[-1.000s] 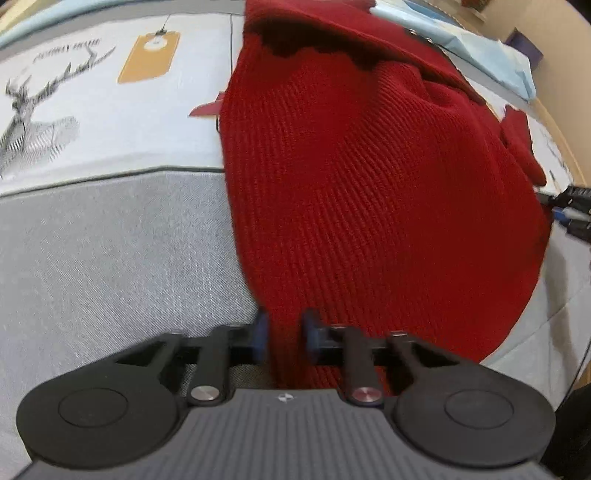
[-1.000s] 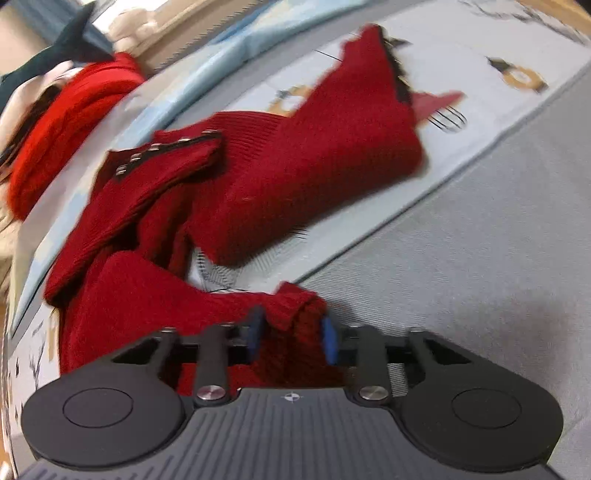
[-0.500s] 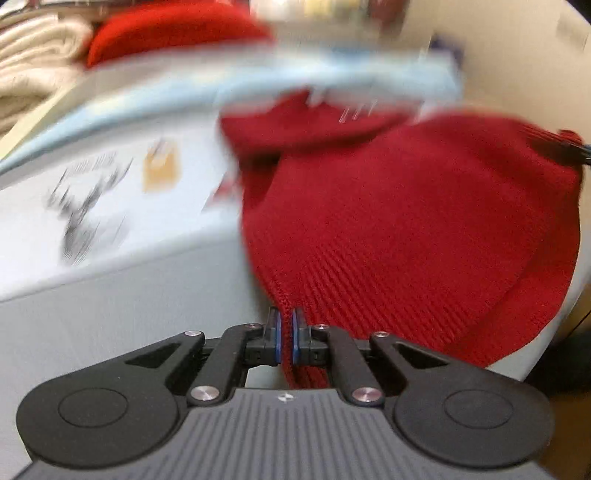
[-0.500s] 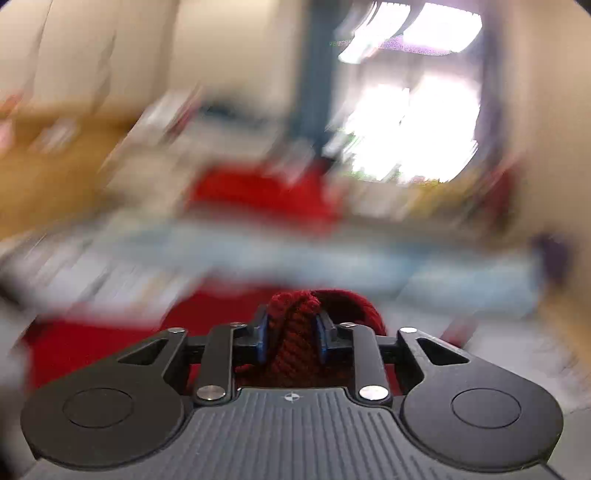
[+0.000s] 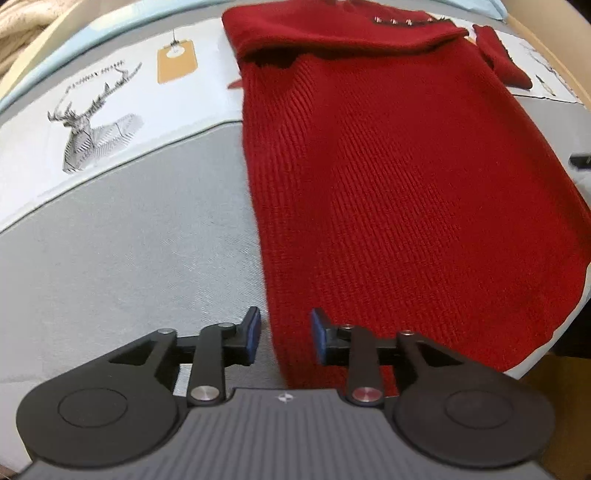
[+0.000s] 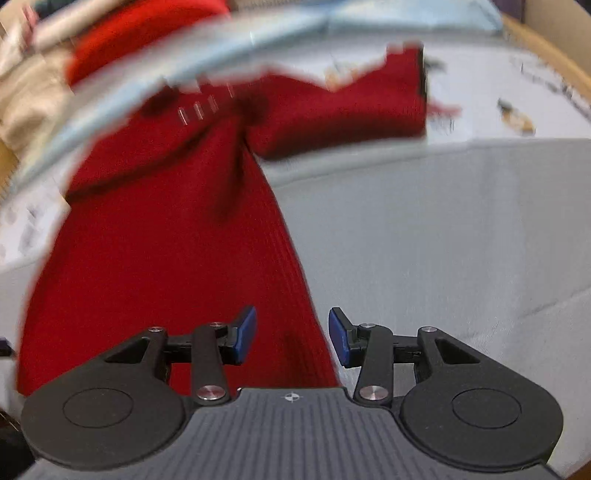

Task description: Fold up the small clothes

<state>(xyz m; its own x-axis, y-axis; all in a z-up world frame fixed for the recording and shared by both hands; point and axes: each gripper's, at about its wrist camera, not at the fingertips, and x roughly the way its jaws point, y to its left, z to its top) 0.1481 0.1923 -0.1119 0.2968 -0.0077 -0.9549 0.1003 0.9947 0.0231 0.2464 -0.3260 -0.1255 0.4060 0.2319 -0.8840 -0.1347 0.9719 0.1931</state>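
Observation:
A small dark red knit sweater (image 5: 399, 177) lies spread lengthwise on the grey cloth, collar end far, hem near. My left gripper (image 5: 284, 334) hovers over its near left hem corner; the jaws are opening and the blue pads stand clear of the knit that lies below and between them. In the right wrist view the same sweater (image 6: 177, 258) runs away from me, one sleeve (image 6: 343, 114) stretched to the right. My right gripper (image 6: 291, 334) is over the near right hem edge, jaws opening, pads off the fabric.
A white printed cloth with a deer drawing (image 5: 92, 118) and an orange tag print (image 5: 175, 61) covers the far surface. Cream and bright red knits (image 6: 140, 26) are piled at the back left. A wooden edge (image 5: 554, 55) curves along the right.
Both grippers held the hem pinched and carried it; now both have let go and their jaws stand apart. The sweater has settled flat and stretched out on the cloth.

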